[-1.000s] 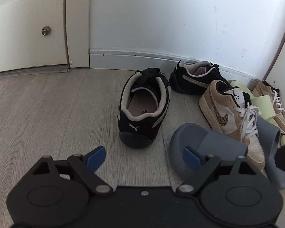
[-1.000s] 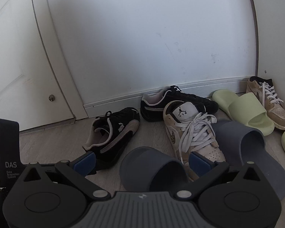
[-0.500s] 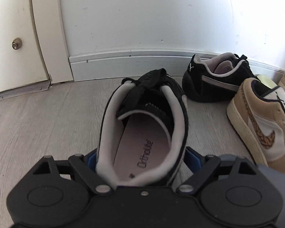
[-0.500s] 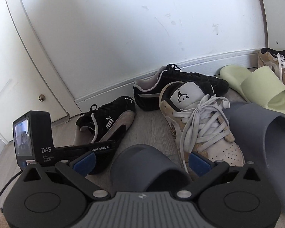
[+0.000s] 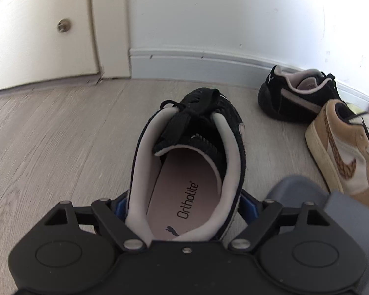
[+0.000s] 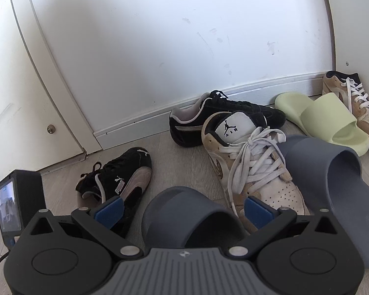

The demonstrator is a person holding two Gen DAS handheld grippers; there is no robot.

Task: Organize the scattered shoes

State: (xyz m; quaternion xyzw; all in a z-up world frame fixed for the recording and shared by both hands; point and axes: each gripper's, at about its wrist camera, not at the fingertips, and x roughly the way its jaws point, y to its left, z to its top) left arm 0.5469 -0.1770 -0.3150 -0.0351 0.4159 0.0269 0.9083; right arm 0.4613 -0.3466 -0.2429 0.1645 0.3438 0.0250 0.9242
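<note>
The left tongs [image 5: 183, 202] now straddle the heel of the black Puma sneaker [image 5: 189, 162]; one second ago this shoe stood on the floor well ahead of them. The blue fingertips [image 5: 247, 202] sit against both sides of the heel collar, so the tongs appear to pinch the shoe, though firm contact cannot be confirmed. The background is slightly smeared and the shoe seems tilted toe-down; judged from this, the pick-up step is under way. In the right wrist view the same shoe [image 6: 125, 179] appears beside the left unit's small screen [image 6: 8, 205].

The right tongs [image 6: 183, 211] are spread and hold nothing. The band of the near grey slide [image 6: 189, 211] lies between their fingertips, closer than it was half a second ago, with no visible contact.

Farther out:
- the tan Jordan sneaker [image 6: 253, 167], touching the second grey slide [image 6: 337, 186] on its right;
- the matching black Puma sneaker [image 6: 223, 120] along the baseboard [image 6: 135, 127];
- the pale green slide [image 6: 327, 118] and the second tan sneaker [image 6: 351, 103] at the corner.

Judgement: the held shoe belongs beside its mate at the baseboard.
</note>
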